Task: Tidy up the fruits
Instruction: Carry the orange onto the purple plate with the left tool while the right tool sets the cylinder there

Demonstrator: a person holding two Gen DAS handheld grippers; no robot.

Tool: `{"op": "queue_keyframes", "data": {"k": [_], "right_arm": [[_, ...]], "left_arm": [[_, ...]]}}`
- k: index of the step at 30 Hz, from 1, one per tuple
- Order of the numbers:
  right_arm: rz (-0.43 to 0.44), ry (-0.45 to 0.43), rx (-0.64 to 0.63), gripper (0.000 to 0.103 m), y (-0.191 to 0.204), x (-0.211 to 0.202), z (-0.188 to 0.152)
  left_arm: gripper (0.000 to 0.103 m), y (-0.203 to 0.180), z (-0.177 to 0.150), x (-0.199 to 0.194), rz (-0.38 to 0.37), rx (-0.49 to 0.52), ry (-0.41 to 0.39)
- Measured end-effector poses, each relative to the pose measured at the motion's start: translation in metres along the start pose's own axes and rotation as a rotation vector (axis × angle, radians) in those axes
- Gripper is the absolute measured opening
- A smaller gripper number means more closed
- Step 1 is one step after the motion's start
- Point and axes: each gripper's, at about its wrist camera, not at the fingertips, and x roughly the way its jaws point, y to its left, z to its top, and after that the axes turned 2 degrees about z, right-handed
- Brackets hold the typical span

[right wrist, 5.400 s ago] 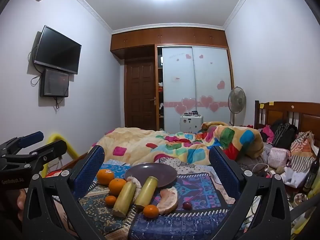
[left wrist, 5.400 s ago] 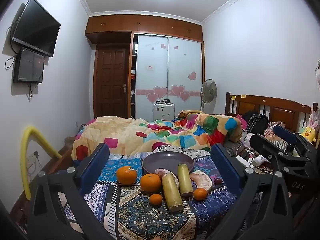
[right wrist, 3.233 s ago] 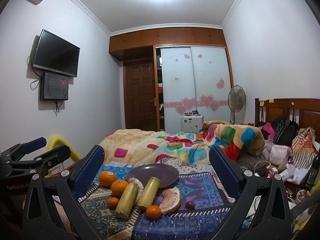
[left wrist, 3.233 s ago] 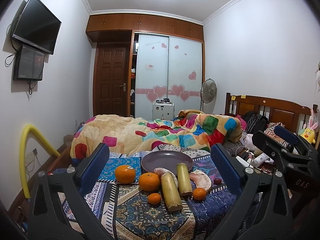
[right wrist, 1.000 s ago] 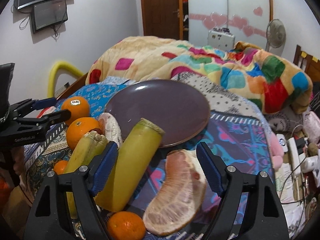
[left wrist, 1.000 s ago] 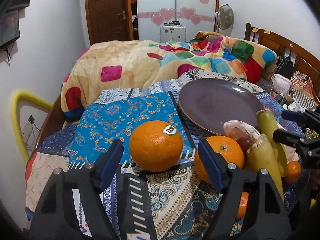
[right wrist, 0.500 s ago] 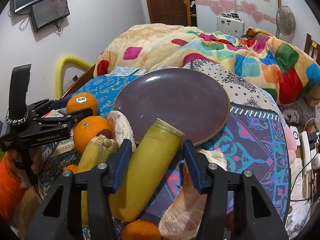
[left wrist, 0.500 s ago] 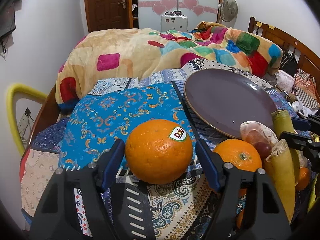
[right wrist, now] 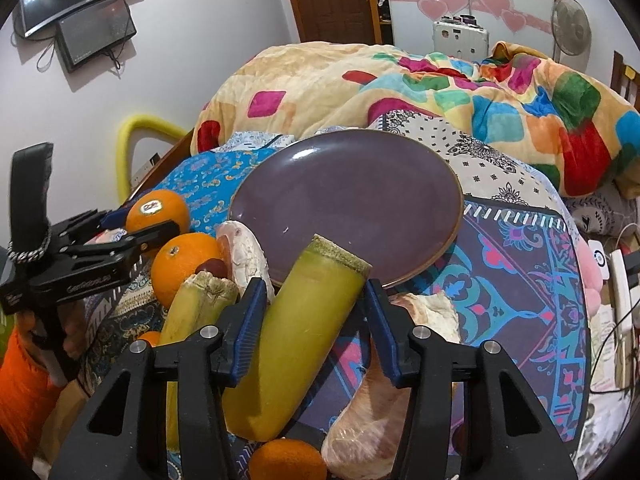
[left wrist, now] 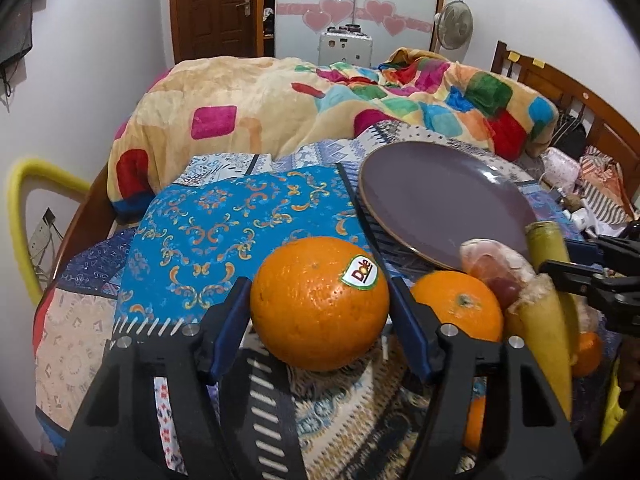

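My left gripper (left wrist: 318,312) is shut on a large orange with a Dole sticker (left wrist: 320,308), its blue pads touching both sides. The orange rests on the patterned cloth. My right gripper (right wrist: 314,320) is shut on a green sugarcane piece (right wrist: 304,332) whose far end leans on the purple plate (right wrist: 348,200). A second orange (right wrist: 184,268), another sugarcane piece (right wrist: 192,312), two pomelo wedges (right wrist: 380,420) and small tangerines (right wrist: 286,460) lie around them. The plate is bare. The left gripper also shows in the right wrist view (right wrist: 132,232).
The fruits lie on a patchwork cloth (left wrist: 224,224) over a bed. A colourful quilt (left wrist: 320,108) is heaped behind the plate. A yellow foam tube (left wrist: 20,216) stands at the left. Bags and cables (right wrist: 612,280) clutter the right side.
Both grippers have moved down from above the spread to the fruits. The left jaws closed onto the Dole orange and the right jaws closed onto the green sugarcane piece.
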Motion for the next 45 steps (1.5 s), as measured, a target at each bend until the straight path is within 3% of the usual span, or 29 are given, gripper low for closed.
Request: {"op": "queue_keyframes", "data": {"k": [7,15,22,30,45], "right_arm": [[0.026,-0.082,-0.021,0.036,0.01,-0.023,0.005],[-0.013,-0.146,-0.061,0.034,0.014,-0.048,0.008],[-0.043,-0.213,-0.048,0.034,0.003,-0.069,0.017],[-0.096,-0.235,-0.066,0.034,-0.007,-0.069,0.037],[-0.119,-0.153,-0.117,0.033,-0.011,-0.018,0.062]], "left_arm": [[0.067,-0.012,0.005,-0.032,0.007,0.04,-0.065],[0.067,-0.028,0.016,-0.056,-0.004,0.07,-0.129],[0.067,-0.042,0.027,-0.054,-0.02,0.073,-0.145],[0.067,-0.053,0.039,-0.033,-0.038,0.085,-0.126],[0.068,-0.065,0.067,0.031,-0.047,0.108,-0.003]]}}
